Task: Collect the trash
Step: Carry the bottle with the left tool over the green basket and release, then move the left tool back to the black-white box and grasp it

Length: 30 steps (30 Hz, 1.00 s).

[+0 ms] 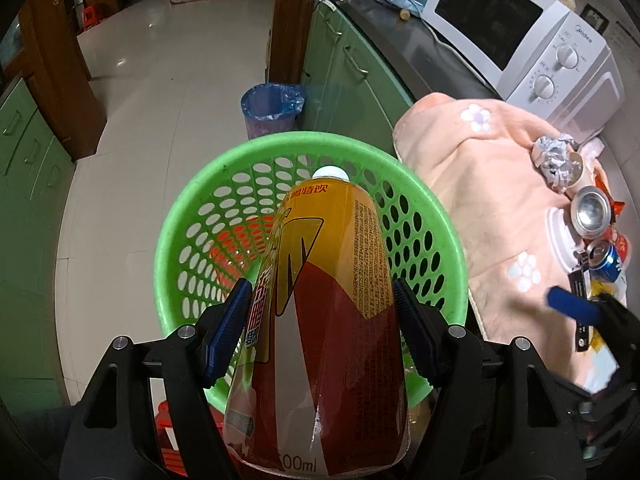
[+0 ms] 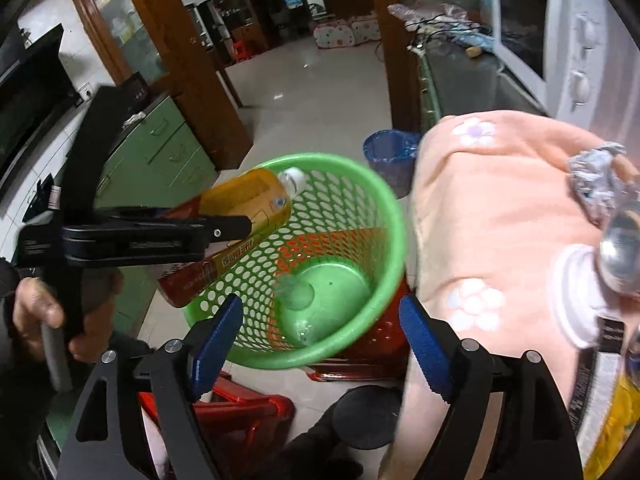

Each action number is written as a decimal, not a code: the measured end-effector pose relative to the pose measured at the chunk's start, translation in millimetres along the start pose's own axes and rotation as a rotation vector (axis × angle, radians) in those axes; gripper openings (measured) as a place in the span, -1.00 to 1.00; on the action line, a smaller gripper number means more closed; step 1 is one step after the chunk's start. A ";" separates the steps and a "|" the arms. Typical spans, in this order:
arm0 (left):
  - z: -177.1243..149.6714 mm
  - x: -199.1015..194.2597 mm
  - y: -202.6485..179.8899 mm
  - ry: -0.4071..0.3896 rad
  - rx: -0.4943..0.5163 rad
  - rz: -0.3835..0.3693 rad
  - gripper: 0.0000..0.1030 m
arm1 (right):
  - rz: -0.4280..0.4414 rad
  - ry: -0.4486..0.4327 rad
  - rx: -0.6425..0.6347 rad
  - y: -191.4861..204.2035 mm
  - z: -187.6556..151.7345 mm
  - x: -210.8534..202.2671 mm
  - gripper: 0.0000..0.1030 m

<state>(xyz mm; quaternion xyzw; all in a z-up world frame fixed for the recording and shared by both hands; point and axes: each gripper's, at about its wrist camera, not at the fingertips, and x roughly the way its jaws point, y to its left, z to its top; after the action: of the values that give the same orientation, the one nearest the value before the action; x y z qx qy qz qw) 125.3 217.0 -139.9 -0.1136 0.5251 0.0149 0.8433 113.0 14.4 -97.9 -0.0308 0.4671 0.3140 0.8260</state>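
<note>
The left gripper (image 1: 324,320) is clamping a yellow-and-red labelled plastic drink bottle (image 1: 320,320) between its blue pads, white cap pointing away and down, over the round green perforated plastic basket (image 1: 192,216). From the right wrist, the bottle (image 2: 244,208) is hanging tilted above the basket's (image 2: 376,216) near-left rim. The right gripper (image 2: 320,344) is standing with jaws apart and nothing between them, just left of the peach flower-patterned cloth (image 2: 492,208). On the cloth's right side are lying a crumpled silver foil wad (image 1: 554,156), a silver can (image 1: 592,210) and a blue can (image 1: 608,258).
</note>
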 end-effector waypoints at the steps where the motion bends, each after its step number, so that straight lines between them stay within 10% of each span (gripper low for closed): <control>1: -0.2 2.6 -1.5 0.007 -0.002 0.003 0.37 | -0.006 -0.008 0.008 -3.4 -2.3 -6.0 0.53; 30: 4.3 -25.5 -94.8 -0.019 0.135 -0.075 0.41 | -0.323 -0.139 0.326 -138.9 -120.1 -147.0 0.63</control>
<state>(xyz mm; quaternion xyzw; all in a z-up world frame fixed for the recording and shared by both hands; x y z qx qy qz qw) 131.4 128.0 -98.8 -0.0759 0.5123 -0.0513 0.8539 44.9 -210.1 -82.8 0.0502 0.4427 0.0994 0.8897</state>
